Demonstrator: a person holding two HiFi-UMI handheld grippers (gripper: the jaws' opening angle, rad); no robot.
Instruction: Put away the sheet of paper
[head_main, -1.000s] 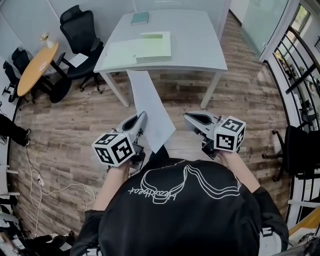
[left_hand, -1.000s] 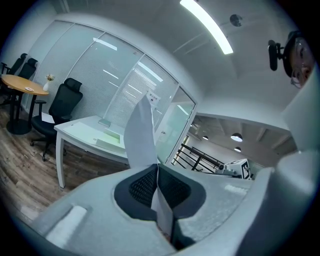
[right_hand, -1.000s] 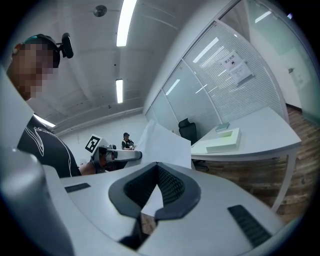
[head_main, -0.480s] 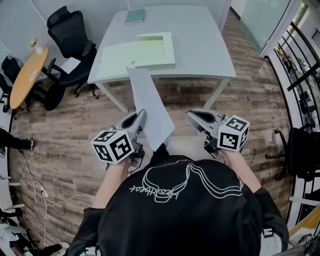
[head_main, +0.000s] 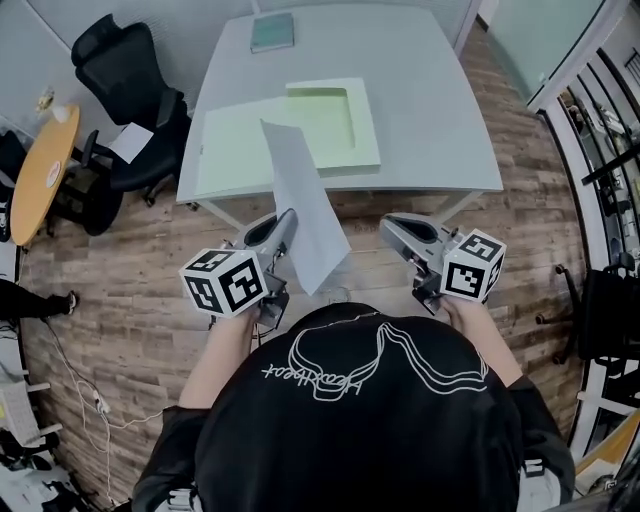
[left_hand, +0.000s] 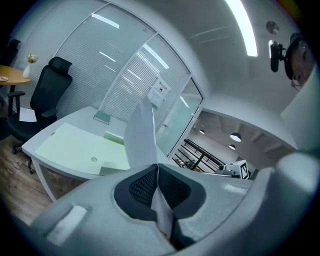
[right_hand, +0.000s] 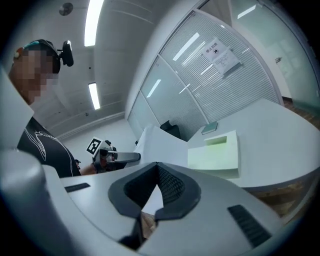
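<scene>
My left gripper (head_main: 287, 218) is shut on the lower edge of a white sheet of paper (head_main: 302, 205). The sheet stands up and away from me, and its top corner overlaps the open light-green folder (head_main: 250, 140) on the grey table (head_main: 430, 100). In the left gripper view the paper (left_hand: 141, 135) rises from between the closed pads (left_hand: 145, 185), with the folder (left_hand: 75, 145) behind it. My right gripper (head_main: 390, 222) hangs to the right of the sheet, shut on nothing. Its own view shows the paper (right_hand: 160, 142), the left gripper (right_hand: 117, 157) and the folder (right_hand: 215, 155).
A teal book (head_main: 272, 32) lies at the table's far edge. Black office chairs (head_main: 125, 60) and a round wooden table (head_main: 45, 160) stand to the left. A dark railing (head_main: 610, 150) runs along the right. A white cable (head_main: 80, 380) trails over the wooden floor.
Both grippers and the sheet have come nearer the table. The paper's top, which stood short of the table's edge, now overlaps the green folder. Both grips are unchanged.
</scene>
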